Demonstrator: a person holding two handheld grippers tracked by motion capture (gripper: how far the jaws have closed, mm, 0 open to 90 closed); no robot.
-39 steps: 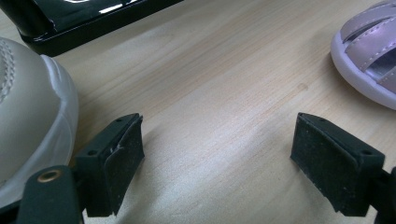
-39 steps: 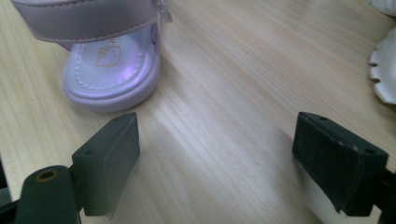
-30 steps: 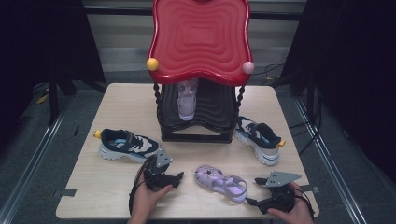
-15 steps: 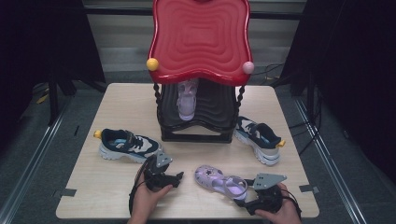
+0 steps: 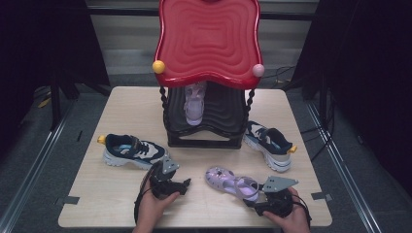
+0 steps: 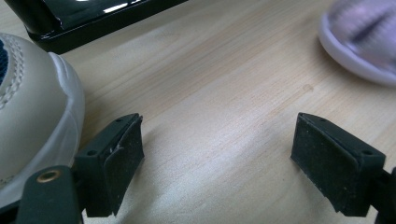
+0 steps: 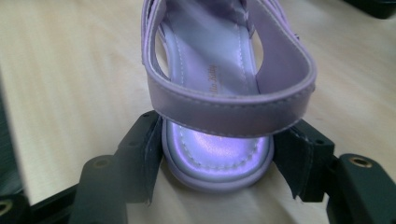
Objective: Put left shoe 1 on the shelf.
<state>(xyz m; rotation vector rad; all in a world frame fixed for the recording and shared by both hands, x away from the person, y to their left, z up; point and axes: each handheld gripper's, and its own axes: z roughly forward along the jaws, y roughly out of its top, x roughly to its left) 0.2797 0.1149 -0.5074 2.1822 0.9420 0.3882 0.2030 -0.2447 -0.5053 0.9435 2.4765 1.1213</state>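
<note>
One second on, right claw (image 7: 217, 158) now straddles sandal (image 7: 219, 93) heel.

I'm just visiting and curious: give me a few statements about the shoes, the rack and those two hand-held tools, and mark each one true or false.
1. The right gripper has its fingers on either side of the heel of the purple sandal. True.
2. The left gripper is clamped on the dark blue sneaker. False: its fingers stand wide apart over bare table, the sneaker just beside one of them.
3. A second purple sandal stands on the black rack. True.
4. The rack's top is blue. False: it is red.
5. Both sneakers lie on the same side of the rack. False: the other sneaker lies on its right.
</note>
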